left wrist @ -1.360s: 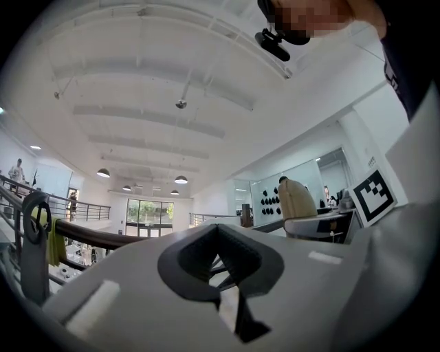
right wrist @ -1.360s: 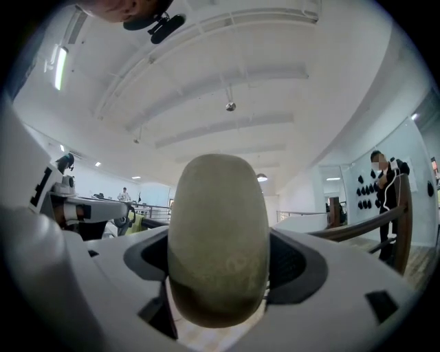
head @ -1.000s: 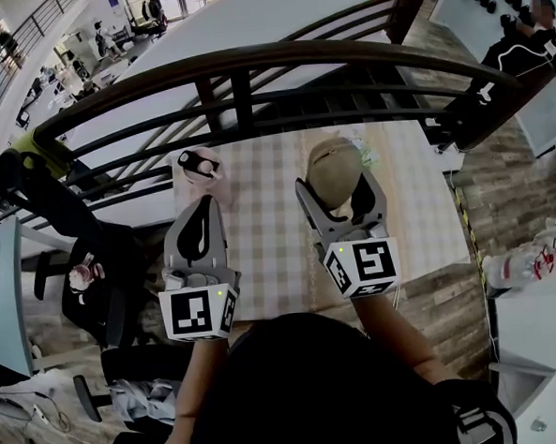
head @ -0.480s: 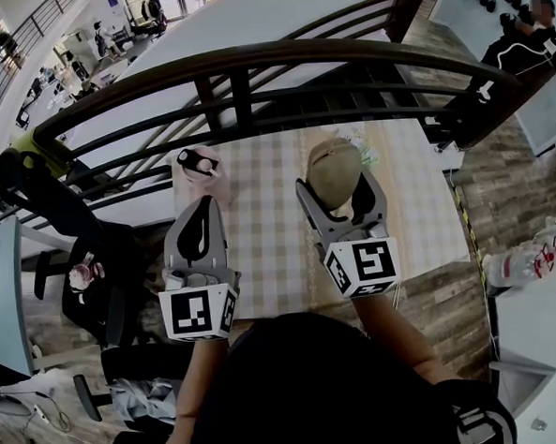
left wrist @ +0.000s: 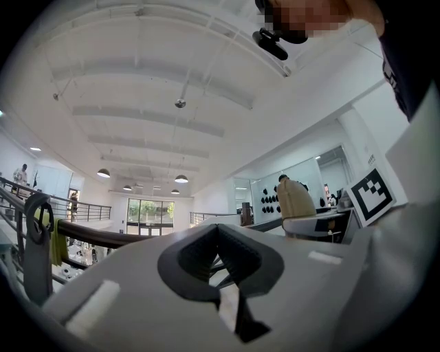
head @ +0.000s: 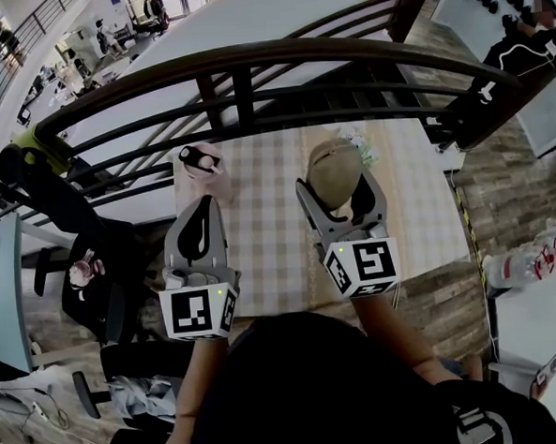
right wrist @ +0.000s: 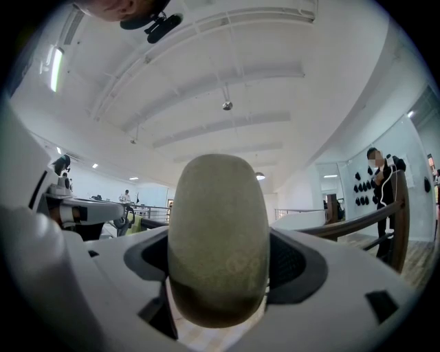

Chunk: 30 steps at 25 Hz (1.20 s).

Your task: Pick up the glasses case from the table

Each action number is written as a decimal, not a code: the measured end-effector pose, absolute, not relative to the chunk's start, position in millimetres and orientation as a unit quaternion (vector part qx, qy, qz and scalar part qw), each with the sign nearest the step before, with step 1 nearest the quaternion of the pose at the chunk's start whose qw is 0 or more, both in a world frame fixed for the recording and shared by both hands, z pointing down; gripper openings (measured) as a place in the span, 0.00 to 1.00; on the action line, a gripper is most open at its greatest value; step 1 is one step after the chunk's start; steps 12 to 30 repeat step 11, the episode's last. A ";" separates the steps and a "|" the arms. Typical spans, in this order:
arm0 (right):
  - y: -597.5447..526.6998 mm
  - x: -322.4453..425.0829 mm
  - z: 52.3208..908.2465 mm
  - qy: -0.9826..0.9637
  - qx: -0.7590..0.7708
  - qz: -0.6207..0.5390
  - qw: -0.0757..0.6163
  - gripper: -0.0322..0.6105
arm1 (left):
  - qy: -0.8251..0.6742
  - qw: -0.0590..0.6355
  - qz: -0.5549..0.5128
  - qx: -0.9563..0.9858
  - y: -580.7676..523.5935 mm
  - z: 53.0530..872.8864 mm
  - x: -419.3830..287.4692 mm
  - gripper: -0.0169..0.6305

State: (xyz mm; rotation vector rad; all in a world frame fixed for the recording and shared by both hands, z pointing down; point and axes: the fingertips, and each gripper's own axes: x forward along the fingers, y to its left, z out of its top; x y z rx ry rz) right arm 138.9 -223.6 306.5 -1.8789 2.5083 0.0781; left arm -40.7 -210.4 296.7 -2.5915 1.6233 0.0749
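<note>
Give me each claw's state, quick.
Left claw: closed, holding nothing.
Right claw: closed on the glasses case.

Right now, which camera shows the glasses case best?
The right gripper view: the glasses case fills the centre, held between the fingers of the right gripper. The head view shows it smaller, from above. The left gripper view catches it small, off to the right.
</note>
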 end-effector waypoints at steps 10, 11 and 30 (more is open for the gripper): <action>-222.6 141.4 309.4 0.801 -0.598 0.021 0.003 0.62 | 0.529 0.040 0.023 -0.847 -209.4 298.3 -38.0 0.04; -222.3 141.6 308.9 0.801 -0.599 0.020 0.004 0.62 | 0.529 0.040 0.023 -0.847 -209.1 297.8 -37.7 0.04; -222.3 141.6 308.9 0.801 -0.599 0.020 0.004 0.62 | 0.529 0.040 0.023 -0.847 -209.1 297.8 -37.7 0.04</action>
